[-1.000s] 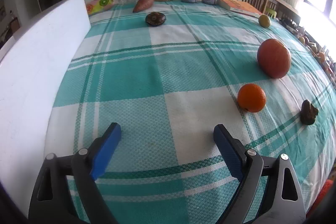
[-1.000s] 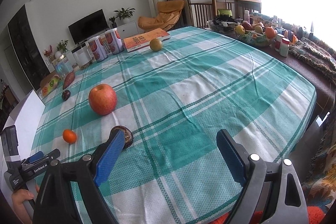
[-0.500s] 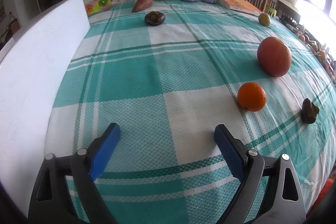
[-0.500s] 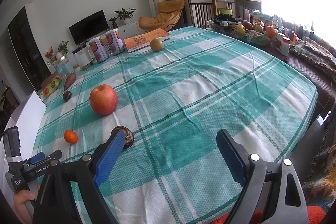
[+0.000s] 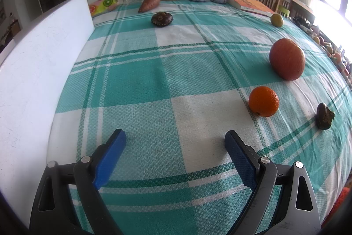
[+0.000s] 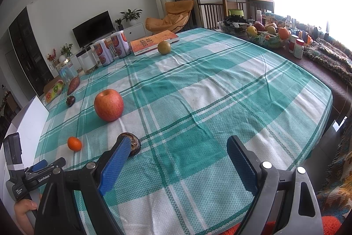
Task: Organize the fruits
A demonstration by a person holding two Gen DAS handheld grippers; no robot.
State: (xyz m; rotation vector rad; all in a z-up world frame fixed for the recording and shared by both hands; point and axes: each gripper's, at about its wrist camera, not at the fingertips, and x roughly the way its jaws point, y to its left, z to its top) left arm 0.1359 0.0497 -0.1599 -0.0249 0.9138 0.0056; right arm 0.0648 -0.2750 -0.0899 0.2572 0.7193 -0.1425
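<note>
A table with a green checked cloth in a living room.
The left gripper and right gripper are wide open, holding nothing; apple and orange sit mid-table.

orange sitting near on tablecloth | apple lying just behind it | sweet potato resting far left | board standing along left edge

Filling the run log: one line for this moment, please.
left gripper open, empty | right gripper open, empty | orange, apple on cloth, untouched
</note>
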